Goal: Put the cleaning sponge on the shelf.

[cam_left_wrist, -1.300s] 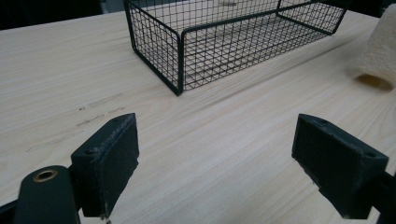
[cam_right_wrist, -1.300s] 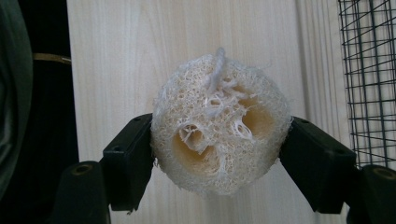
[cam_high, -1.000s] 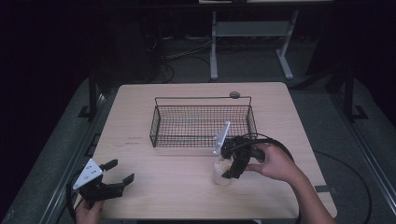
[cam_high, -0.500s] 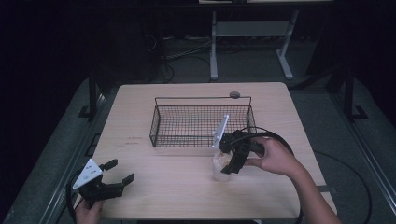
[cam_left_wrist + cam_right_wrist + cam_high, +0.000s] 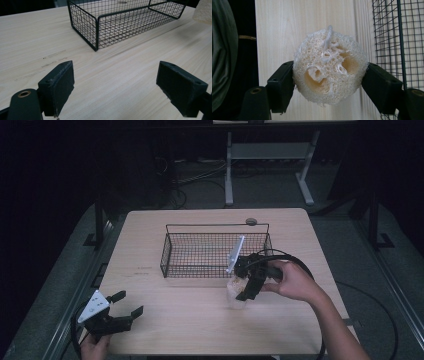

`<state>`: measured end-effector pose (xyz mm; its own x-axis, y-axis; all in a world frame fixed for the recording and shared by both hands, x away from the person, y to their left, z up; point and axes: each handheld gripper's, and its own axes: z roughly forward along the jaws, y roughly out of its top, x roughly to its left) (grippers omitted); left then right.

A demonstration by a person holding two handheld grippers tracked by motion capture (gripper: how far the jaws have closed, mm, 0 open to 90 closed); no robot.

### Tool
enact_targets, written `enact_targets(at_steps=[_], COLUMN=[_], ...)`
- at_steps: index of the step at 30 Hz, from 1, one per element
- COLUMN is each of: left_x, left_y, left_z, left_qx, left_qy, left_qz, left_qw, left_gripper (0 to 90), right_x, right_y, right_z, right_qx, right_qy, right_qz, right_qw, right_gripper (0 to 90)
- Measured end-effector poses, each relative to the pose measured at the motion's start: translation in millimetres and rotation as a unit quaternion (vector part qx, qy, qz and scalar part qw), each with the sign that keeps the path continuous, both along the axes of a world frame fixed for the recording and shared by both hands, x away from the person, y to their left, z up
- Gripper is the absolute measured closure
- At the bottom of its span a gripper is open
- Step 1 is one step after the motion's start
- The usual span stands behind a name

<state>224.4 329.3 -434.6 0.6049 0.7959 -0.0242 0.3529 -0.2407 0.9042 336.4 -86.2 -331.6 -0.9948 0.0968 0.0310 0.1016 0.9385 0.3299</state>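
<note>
Right gripper (image 5: 248, 287) jaws clamp the loofah sponge (image 5: 329, 67) mid-frame, just below the wire basket (image 5: 172, 252) at frame centre, its mesh floor looking bare; left gripper (image 5: 118, 311), lower left over tabletop (image 5: 190, 320), jaws wide apart, holding nothing.

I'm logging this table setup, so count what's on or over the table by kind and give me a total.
Wire basket: 1
Loofah sponge: 1, clamped between the jaws of the right gripper
Handheld grippers: 2, the right one and the left gripper, which is open
Small round disc at the far table edge: 1
Total: 5
</note>
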Motion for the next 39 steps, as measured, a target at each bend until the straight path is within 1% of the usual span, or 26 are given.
enact_targets(at_steps=[9, 11, 13, 16, 18, 21, 24, 28, 29, 31, 34, 37, 39], left_x=[-0.1, 0.0, 0.1, 0.0, 0.1, 0.1, 0.2, 0.2, 0.3, 0.2, 0.5, 0.4, 0.3], left_y=[0.6, 0.7, 0.9, 1.1, 1.3, 1.3, 1.1, 0.8, 0.8, 0.5, 0.3, 0.2, 0.3], left_z=[0.3, 0.3, 0.4, 0.5, 0.4, 0.3, 0.2, 0.2, 0.3, 0.4, 0.3, 0.3, 0.4], left_qx=[0.001, 0.002, 0.001, 0.001, 0.001, 0.001, 0.001, -0.001, 0.0, -0.001, -0.002, -0.002, -0.002], left_qy=[-0.001, -0.001, -0.001, -0.001, -0.001, 0.0, 0.0, 0.0, 0.0, -0.001, 0.0, 0.0, 0.0], left_qz=[0.0, 0.0, 0.0, 0.0, 0.0, 0.0, 0.0, 0.0, -0.001, -0.002, -0.002, -0.002, -0.001], left_qw=[1.0, 1.0, 1.0, 1.0, 1.0, 1.0, 1.0, 1.0, 1.0, 1.0, 1.0, 1.0, 1.0], left_gripper=[14.1, 14.1, 14.1, 14.1, 14.1, 14.1, 14.1, 14.1, 14.1, 14.1, 14.1, 14.1, 14.1], right_x=[5.8, 7.2, 8.5, 10.7, 12.4, 14.2, 16.7, 20.3, 21.1, 22.7, 24.7, 27.3, 29.8], right_y=[1.6, 1.8, 2.1, 1.9, 2.3, 3.4, 3.8, 4.7, 4.9, 5.6, 7.7, 9.4, 9.9], right_z=[7.1, 8.4, 10.0, 12.3, 13.8, 16.8, 21.2, 27.9, 29.5, 31.2, 33.1, 37.0, 39.5], right_qx=[-0.007, -0.005, -0.008, -0.002, -0.009, -0.012, -0.009, -0.011, -0.008, -0.003, -0.01, -0.01, -0.004], right_qy=[0.0, 0.001, -0.002, 0.0, -0.001, -0.002, -0.002, -0.006, -0.007, -0.003, -0.005, -0.007, -0.004], right_qz=[-0.002, -0.002, 0.0, -0.002, -0.001, -0.001, 0.0, -0.001, 0.0, 0.001, 0.0, 0.002, 0.003], right_qw=[1.0, 1.0, 1.0, 1.0, 1.0, 0.9999, 1.0, 0.9999, 0.9999, 1.0, 0.9999, 0.9999, 1.0], right_gripper=[27.7, 27.7, 27.7, 27.7, 27.7, 27.7, 27.7, 27.7, 27.7, 27.7, 27.7, 27.7, 27.8])
